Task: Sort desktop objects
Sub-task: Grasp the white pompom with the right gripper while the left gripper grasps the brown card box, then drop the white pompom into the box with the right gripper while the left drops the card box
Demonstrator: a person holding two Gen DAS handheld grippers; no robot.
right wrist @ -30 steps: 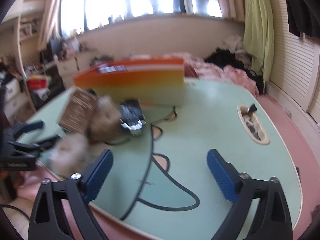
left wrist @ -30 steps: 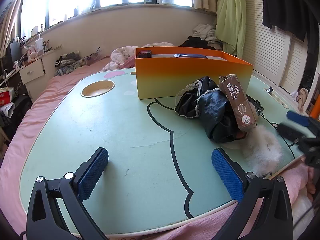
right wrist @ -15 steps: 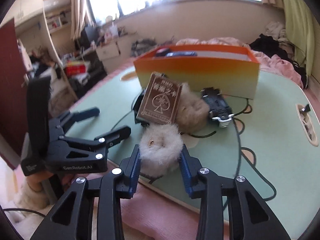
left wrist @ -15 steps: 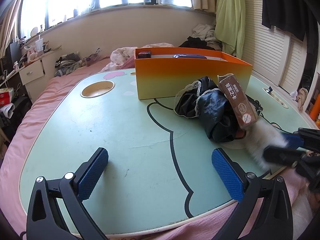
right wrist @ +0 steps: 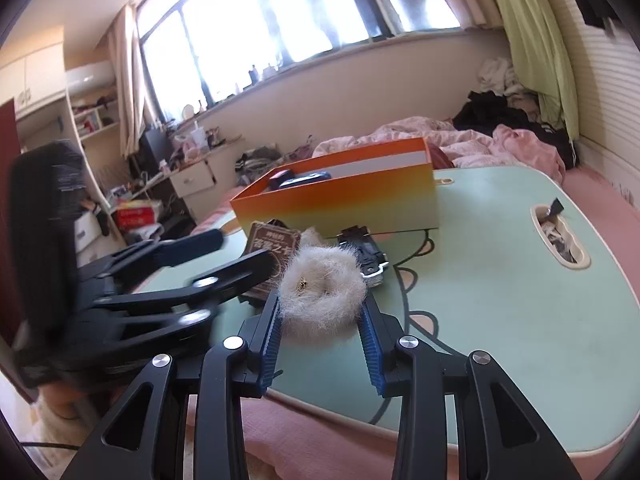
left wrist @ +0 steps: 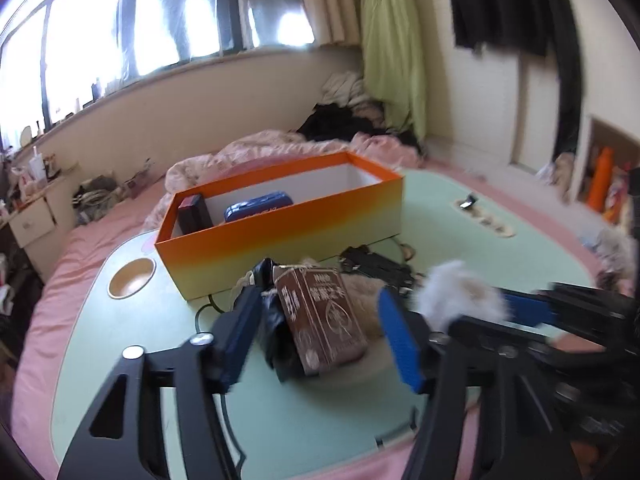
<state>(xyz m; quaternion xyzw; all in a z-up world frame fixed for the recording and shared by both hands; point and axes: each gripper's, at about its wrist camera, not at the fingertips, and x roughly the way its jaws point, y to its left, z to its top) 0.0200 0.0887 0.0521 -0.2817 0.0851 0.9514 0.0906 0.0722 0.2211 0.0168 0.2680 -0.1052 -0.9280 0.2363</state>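
My right gripper (right wrist: 322, 320) is shut on a white fluffy scrunchie (right wrist: 320, 292) just over the near edge of the green table (right wrist: 500, 280). In the left wrist view the scrunchie (left wrist: 460, 292) hangs at the right. My left gripper (left wrist: 320, 304) is closing, its jaws either side of a brown card box (left wrist: 320, 316) leaning on a black cloth (left wrist: 272, 336). A gap shows between the box and the right pad. The orange box (left wrist: 280, 232) stands behind, holding a blue case (left wrist: 258, 208) and a small dark box (left wrist: 192, 212).
A black device with a cable (right wrist: 368, 256) lies beside the pile, with more pale fluff (left wrist: 360, 292) behind the card box. The table has a round recess (left wrist: 131, 283) at the left and a slot (right wrist: 560, 236) at the right. Pink bedding surrounds the table.
The right gripper shut on the fluffy scrunchie and now holds it. The left gripper moved forward and right to the pile, and its jaws narrowed around the card box and cloth.
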